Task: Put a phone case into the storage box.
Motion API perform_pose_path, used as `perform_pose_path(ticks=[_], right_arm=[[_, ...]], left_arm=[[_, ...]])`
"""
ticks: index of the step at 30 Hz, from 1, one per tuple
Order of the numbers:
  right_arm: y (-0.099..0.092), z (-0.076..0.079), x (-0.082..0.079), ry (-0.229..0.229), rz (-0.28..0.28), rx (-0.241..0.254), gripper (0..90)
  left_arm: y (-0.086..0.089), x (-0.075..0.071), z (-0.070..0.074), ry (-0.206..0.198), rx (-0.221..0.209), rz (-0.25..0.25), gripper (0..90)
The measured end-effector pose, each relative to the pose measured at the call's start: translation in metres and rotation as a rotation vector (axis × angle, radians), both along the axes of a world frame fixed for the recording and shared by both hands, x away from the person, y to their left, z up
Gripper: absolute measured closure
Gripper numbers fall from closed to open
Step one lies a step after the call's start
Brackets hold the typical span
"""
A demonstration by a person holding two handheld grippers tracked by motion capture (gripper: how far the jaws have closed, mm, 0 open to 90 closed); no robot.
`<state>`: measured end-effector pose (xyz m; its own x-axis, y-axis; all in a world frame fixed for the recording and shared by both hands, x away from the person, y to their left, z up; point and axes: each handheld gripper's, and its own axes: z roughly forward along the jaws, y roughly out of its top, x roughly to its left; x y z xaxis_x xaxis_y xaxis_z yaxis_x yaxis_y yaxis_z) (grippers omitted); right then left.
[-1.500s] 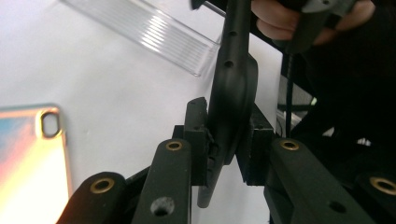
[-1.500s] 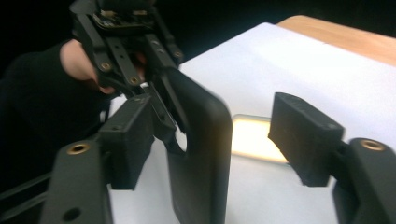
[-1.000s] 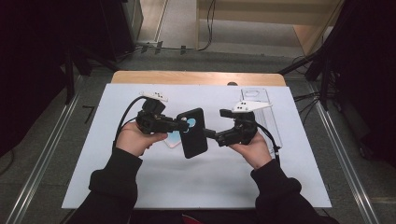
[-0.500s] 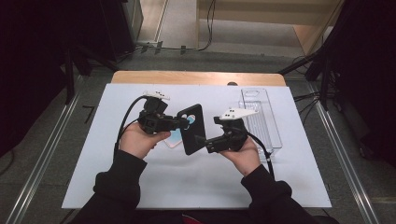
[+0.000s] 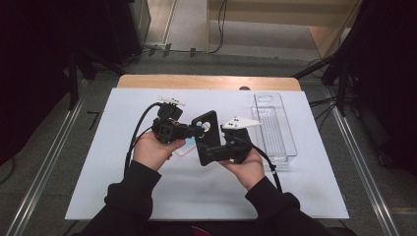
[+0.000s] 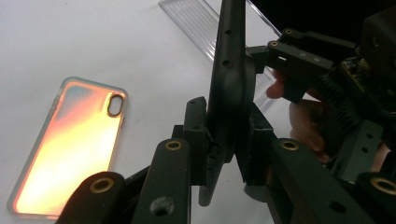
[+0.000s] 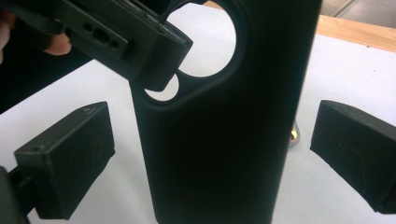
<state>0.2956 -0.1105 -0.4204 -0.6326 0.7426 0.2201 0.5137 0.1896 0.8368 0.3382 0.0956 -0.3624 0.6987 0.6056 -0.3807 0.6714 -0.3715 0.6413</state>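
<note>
While the left gripper [image 6: 219, 140] is clamping the black phone case [image 5: 206, 137] aloft at mid-table, the right gripper [image 7: 210, 158] is straddling it, jaws apart; handover is seemingly pending, iridescent case [image 6: 70, 144] lying untouched.

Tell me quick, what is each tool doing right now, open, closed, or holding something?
Left tool: closed on the black phone case, clamping its edge.
Right tool: open, its pads either side of the black phone case without touching it.
</note>
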Motion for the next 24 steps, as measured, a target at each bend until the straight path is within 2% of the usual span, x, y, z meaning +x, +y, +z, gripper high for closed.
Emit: perform_pose_path(ticks=[6,11,13,18,21,24], right_arm=[[0.005,-0.002,0.001,-0.002,-0.018,-0.008,0.0],[0.005,-0.004,0.001,-0.012,-0.023,-0.009,5.7],[0.005,-0.004,0.001,-0.007,-0.028,-0.017,11.2],[0.003,-0.004,0.001,-0.014,-0.026,-0.031,12.3],[0.003,-0.003,0.001,-0.015,-0.022,-0.029,12.5],[-0.001,-0.004,0.003,-0.011,-0.029,-0.028,12.5]], left_arm=[[-0.005,-0.002,-0.001,0.002,0.0,-0.008,76.1],[-0.01,-0.006,-0.001,-0.013,-0.003,-0.012,76.0],[-0.012,-0.006,-0.001,-0.012,0.0,-0.013,76.0],[-0.013,-0.007,-0.001,-0.011,0.0,-0.021,75.1],[-0.011,-0.008,0.002,-0.025,-0.009,-0.018,69.9],[-0.01,-0.008,0.005,-0.022,-0.017,-0.016,54.8]])
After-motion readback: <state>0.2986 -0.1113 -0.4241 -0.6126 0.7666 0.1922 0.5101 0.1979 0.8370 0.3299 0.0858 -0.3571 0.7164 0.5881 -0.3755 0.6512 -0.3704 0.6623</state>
